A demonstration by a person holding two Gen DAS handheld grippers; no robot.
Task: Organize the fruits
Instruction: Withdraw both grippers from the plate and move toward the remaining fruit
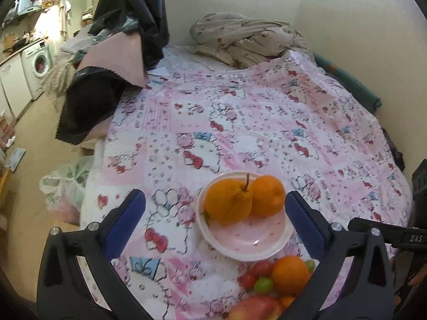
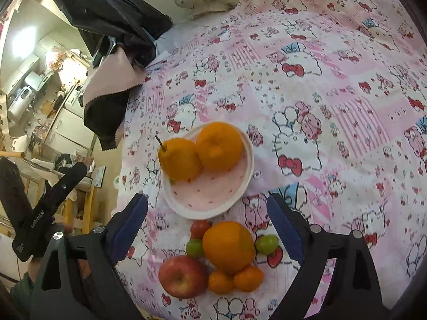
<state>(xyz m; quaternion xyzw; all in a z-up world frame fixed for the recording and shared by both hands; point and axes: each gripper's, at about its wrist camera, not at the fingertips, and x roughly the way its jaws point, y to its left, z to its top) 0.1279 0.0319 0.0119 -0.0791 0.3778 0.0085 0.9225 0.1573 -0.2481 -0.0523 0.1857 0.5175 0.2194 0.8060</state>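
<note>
Pink cartoon-print bedspread (image 2: 333, 85) covering the bed, pink plate (image 2: 213, 194) carrying two oranges (image 2: 220, 146), loose fruit pile (image 2: 226, 250) lying at its 6 o'clock, right gripper (image 2: 206, 226) hovering spread-fingered over it, left gripper (image 1: 214, 220) gaping empty beside the plate.

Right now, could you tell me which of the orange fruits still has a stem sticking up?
The pointed orange fruit on the left side of the pink plate. A dark stem juts from its tip; the round one beside it and the loose oranges on the sheet show none.
</note>
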